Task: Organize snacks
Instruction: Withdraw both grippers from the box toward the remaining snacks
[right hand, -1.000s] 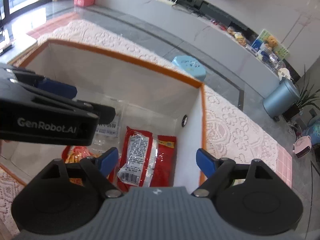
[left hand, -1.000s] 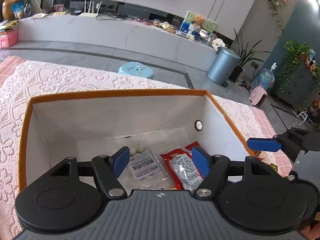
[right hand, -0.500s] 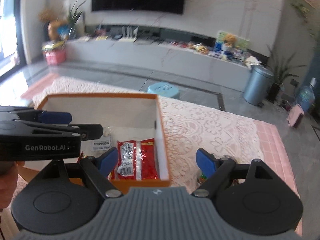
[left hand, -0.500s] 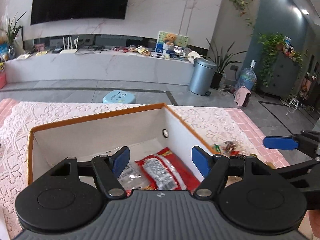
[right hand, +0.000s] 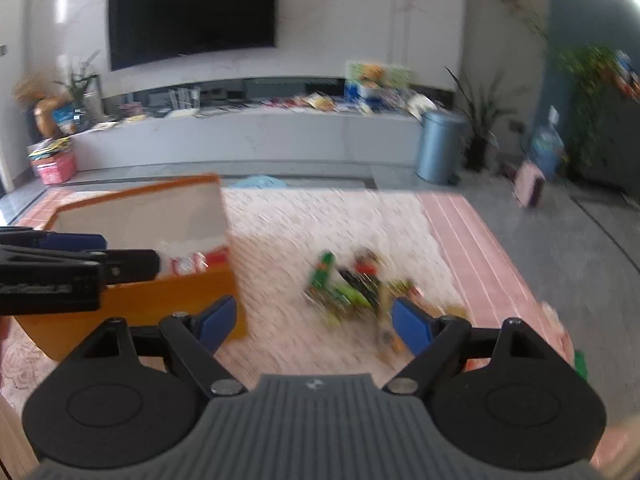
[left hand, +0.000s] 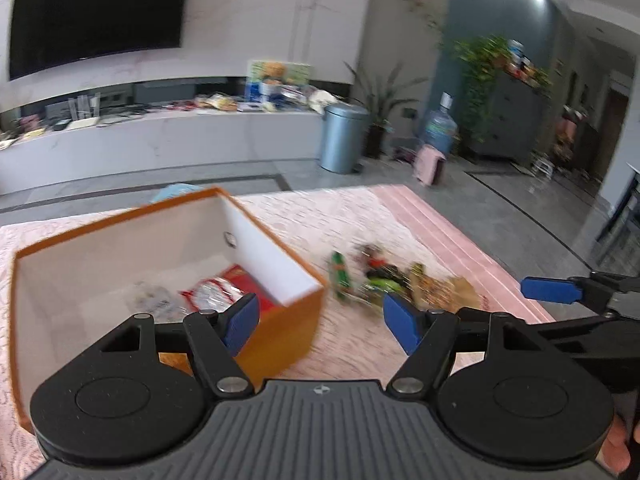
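Two grippers, both empty. Left wrist view: left gripper has its blue pads spread wide, nothing between them, hanging over the near right corner of the orange box and the lace tablecloth beside it. Box is open-topped with white inner walls; inside on the floor lie a red snack packet and a pale clear packet, blurred. Right of the box, apart from it, a loose pile of snacks sits on the cloth: green, dark and tan wrappers, too smeared to count. Right gripper enters from the right edge, one blue pad visible, past the pile's right end. Background: trash bin, water jug, wall TV. Right wrist view: right gripper also has jaws wide apart, nothing clamped, aimed down at the cloth with the snack pile just ahead, its right pad overlapping the pile's near edge in the frame; contact cannot be told, heavy motion blur. Orange box is at left, red packet showing over its wall. Left gripper crosses in from the left edge in front of the box, black body, one blue pad. A green wrapper sits at the right edge, half hidden.
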The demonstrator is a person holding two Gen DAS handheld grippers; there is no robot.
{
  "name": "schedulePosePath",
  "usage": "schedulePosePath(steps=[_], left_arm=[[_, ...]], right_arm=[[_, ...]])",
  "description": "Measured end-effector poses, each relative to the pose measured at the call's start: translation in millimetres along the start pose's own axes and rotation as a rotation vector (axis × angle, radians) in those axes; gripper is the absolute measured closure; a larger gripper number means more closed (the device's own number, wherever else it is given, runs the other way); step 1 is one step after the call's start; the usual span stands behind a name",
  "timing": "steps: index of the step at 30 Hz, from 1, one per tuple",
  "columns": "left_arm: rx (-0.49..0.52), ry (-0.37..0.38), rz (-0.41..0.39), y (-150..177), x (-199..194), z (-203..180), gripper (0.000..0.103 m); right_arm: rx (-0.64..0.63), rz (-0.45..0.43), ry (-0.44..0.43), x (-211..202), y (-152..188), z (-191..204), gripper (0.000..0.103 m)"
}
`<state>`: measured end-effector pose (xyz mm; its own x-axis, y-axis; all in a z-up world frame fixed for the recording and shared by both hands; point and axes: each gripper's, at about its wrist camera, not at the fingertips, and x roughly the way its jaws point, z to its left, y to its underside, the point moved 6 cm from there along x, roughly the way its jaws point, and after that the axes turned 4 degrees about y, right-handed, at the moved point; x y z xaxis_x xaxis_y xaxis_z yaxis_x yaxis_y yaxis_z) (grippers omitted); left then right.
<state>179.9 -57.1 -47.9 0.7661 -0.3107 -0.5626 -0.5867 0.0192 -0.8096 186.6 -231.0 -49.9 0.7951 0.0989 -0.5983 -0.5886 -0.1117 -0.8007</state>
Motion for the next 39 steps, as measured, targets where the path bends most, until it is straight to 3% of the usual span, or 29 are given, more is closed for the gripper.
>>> schedulePosePath(steps=[7,13,17,21,30,35,39], left_arm=[[0.043,0.063,0.049,10.6,18.7,-37.1,0.021],[0.067,0.104,0.075,21.7,39.4,-55.5,0.024],[0.074,0.125,0.09,30.7,52.1,-66.2,0.024],[0.07,0.147,0.125,38.8,71.1,-72.9,0.024],[0.109,0.098,0.142,34.1,107.3,-74.5,0.024],[0.248,0.049,0.142,18.6,131.1,-77.8,0.025],[0.342,0.011,0.216,14.2,158.6,-78.6,0.03]], right_arm=[[0.047,0.038,0.099,-1.1,36.0,-46.7,0.02],[0.102,0.058,0.141,8.4,46.3,-86.6,0.02],[0.096,0.118,0.181,22.1,53.8,-100.9,0.02],[0.147,0.161,0.134,37.4,59.0,-109.2,0.02],[0.177,0.183,0.138,74.3,44.5,-119.5,0.022],[0.189,0.206,0.113,101.4,37.7,-121.4,0.021],[0.174,0.226,0.089,121.6,35.1,-121.5,0.022]])
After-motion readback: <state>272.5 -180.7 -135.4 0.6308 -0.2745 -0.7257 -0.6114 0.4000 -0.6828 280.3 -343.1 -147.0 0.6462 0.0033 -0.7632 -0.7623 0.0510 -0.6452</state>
